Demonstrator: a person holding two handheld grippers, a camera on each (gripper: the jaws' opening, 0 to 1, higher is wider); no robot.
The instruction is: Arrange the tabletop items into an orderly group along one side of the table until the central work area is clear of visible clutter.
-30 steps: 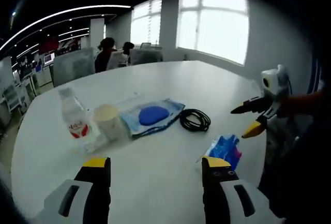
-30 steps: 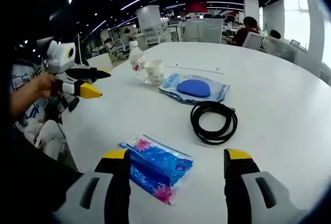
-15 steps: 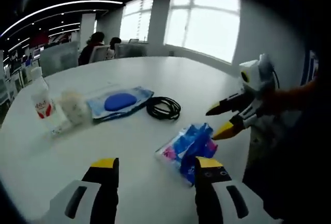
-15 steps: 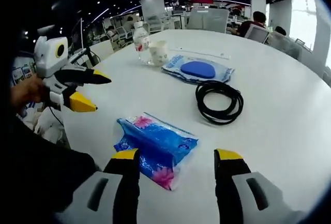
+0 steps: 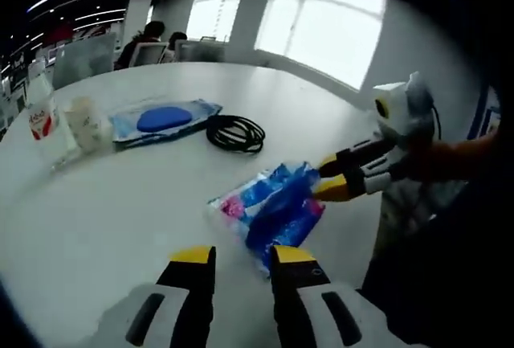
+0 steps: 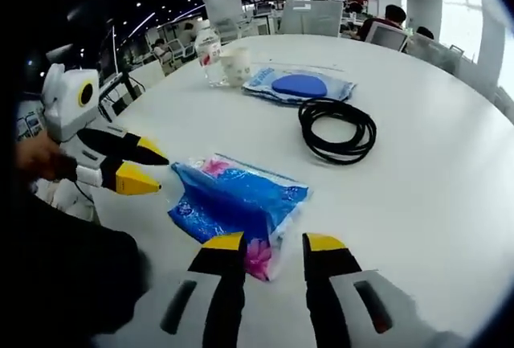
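A soft blue plastic packet (image 6: 234, 203) printed with pink flowers, apparently tissues, lies crumpled and slack at lower centre of the right gripper view, near the table's (image 6: 418, 163) front edge, and sits lower centre-right in the left gripper view (image 5: 275, 207). Both tools close in on it from opposite ends: the right gripper (image 6: 273, 245) has its yellow-tipped jaws drawn close together just at the packet's near corner, though whether any film is pinched cannot be told; the left gripper (image 5: 242, 255), jaws likewise narrowed to a small gap, hovers at the packet's other end with nothing visibly between them. In the right gripper view the left gripper (image 6: 143, 165) appears at middle left, tips slightly parted and just beside the wrapper. The danger, as it looks from here, is that thin loose film slips out of a shallow pinch, or that two tools pulling opposite ways stretch or tear it, or nudge it off the nearby edge. Further up the frame lie a coiled black cable (image 6: 337, 128), then a flat clear pouch with a blue oval inside (image 6: 299, 87), and beyond, upper left, a paper cup (image 6: 235, 65) beside a water bottle (image 6: 209, 51).
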